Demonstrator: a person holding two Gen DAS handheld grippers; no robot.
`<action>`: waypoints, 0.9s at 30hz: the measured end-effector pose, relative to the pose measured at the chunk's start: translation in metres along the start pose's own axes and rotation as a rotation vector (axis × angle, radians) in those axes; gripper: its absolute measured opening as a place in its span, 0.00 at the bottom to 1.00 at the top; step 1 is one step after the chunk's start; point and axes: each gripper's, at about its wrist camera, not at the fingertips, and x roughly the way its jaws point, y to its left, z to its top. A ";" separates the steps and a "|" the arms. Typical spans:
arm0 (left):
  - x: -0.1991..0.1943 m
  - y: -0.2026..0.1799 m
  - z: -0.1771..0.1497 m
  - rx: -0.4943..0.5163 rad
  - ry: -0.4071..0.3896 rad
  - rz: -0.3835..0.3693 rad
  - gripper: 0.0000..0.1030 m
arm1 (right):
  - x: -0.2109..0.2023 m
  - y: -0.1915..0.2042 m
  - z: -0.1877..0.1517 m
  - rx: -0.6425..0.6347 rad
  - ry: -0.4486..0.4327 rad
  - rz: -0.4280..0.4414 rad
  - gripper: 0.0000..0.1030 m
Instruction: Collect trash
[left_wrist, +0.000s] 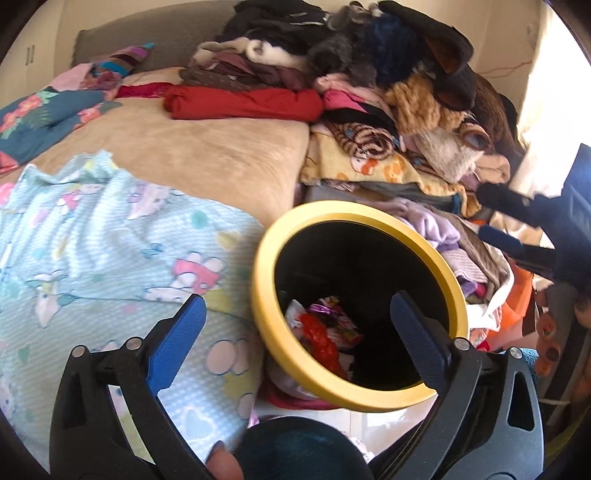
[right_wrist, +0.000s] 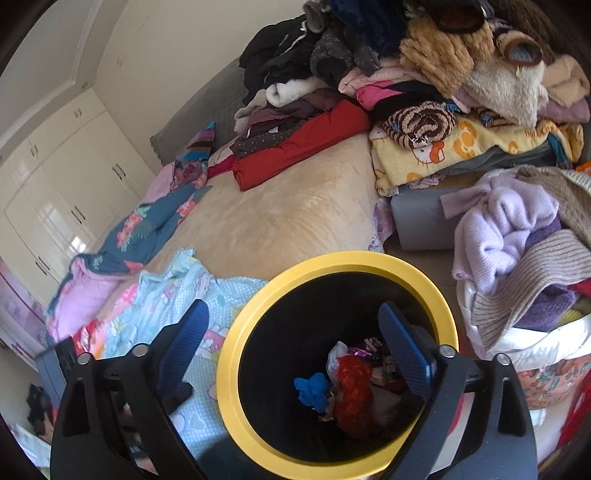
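In the left wrist view, the left gripper (left_wrist: 297, 332) hangs with fingers (left_wrist: 177, 343) spread wide and empty, over the yellow rim of the black bin (left_wrist: 266, 258) beside the bed (left_wrist: 184, 155); trash (left_wrist: 321, 328) lies inside. In the right wrist view, the right gripper (right_wrist: 293, 339) is likewise released above the bin (right_wrist: 332, 266), whose trash (right_wrist: 351, 391) includes a blue scrap (right_wrist: 312, 389). A clothes pile (right_wrist: 424, 74) crowds the bed's far edge. No legible writing.

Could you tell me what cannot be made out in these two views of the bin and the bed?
- Trash bin: its base and outer wall are cut off by the right wrist view's lower edge and the right claw.
- Trash: in the left wrist view the yellow rim hides most of it.
- Blue item in the bin: too crumpled to identify.
- Right claw in the left wrist view: cut off by the right edge.
- Clothes pile: items overlap and blur.
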 end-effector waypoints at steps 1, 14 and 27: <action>-0.003 0.002 0.001 -0.004 -0.009 0.011 0.89 | -0.001 0.004 -0.003 -0.016 -0.002 -0.004 0.90; -0.062 0.042 -0.012 -0.064 -0.140 0.200 0.89 | -0.019 0.068 -0.057 -0.158 -0.175 -0.071 0.94; -0.132 0.069 -0.045 -0.074 -0.316 0.333 0.89 | -0.049 0.118 -0.102 -0.366 -0.395 -0.024 0.94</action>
